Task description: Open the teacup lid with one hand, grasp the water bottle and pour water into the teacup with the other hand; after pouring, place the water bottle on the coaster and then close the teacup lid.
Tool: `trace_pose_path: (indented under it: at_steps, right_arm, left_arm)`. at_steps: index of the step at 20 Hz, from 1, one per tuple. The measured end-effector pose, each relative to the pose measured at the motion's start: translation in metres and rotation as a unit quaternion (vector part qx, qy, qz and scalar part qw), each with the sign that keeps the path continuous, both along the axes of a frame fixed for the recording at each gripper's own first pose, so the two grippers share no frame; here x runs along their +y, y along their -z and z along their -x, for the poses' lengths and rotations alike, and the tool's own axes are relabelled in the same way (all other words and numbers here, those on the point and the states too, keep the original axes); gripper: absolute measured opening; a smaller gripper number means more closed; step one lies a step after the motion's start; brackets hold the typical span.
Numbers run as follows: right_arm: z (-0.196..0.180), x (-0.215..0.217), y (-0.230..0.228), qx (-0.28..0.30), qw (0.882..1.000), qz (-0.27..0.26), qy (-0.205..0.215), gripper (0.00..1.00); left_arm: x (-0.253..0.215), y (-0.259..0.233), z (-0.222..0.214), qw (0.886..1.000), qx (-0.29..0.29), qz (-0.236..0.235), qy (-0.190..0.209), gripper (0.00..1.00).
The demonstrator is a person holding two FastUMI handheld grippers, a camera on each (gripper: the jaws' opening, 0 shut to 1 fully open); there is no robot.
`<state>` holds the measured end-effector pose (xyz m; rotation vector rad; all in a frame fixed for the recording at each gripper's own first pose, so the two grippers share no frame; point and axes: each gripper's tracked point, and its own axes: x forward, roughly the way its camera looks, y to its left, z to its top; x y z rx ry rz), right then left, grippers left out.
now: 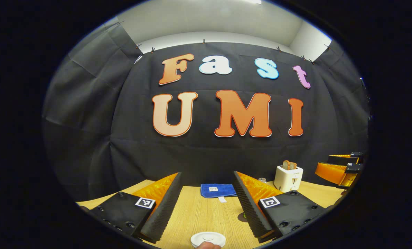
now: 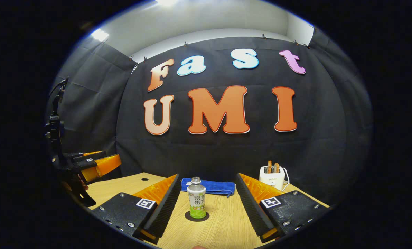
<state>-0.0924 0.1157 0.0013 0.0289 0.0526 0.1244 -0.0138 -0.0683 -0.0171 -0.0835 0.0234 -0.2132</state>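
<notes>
Left gripper (image 1: pixel 207 204): jaws wide, holding nothing, above the counter (image 1: pixel 199 214). The white teacup lid (image 1: pixel 208 239) sits just below and between them at the view's bottom edge, lid still on.

Right gripper (image 2: pixel 206 204): jaws wide, empty. Water bottle (image 2: pixel 196 197) stands upright on the dark coaster (image 2: pixel 197 217), centred ahead between the jaws, apparently uncapped.

Risk: a jaw clipping the slim bottle off-centre would likely tip and spill it.

Room: blue cloth (image 2: pixel 209 186) behind the bottle, toaster (image 2: pixel 272 177) far right; counter between is open.
</notes>
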Motion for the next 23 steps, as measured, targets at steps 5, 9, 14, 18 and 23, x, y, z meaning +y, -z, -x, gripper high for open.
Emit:
trace_pose_path:
  at_steps: [5, 9, 14, 18, 23]
  right_arm:
    - [0.000, 0.003, 0.012, 0.009, 0.999, 0.030, 0.015, 0.95]
    - [0.001, 0.012, 0.011, 0.008, 1.000, 0.030, 0.005, 0.95]
    - [0.002, 0.011, 0.012, 0.012, 1.000, 0.027, 0.005, 0.96]
    - [0.003, 0.014, 0.011, 0.014, 1.000, 0.016, -0.001, 0.96]
    - [0.002, 0.010, 0.011, 0.012, 1.000, 0.019, 0.006, 0.96]
  left_arm:
    - [-0.002, 0.010, 0.000, 1.000, 0.017, -0.002, 0.002, 0.94]
    - [-0.003, 0.006, 0.001, 1.000, 0.014, -0.001, -0.001, 0.92]
    - [-0.006, 0.006, 0.003, 1.000, 0.012, -0.005, 0.004, 0.92]
    - [-0.005, 0.003, 0.005, 1.000, 0.005, -0.012, 0.004, 0.92]
    - [-0.004, 0.003, 0.008, 1.000, 0.002, -0.014, 0.001, 0.92]
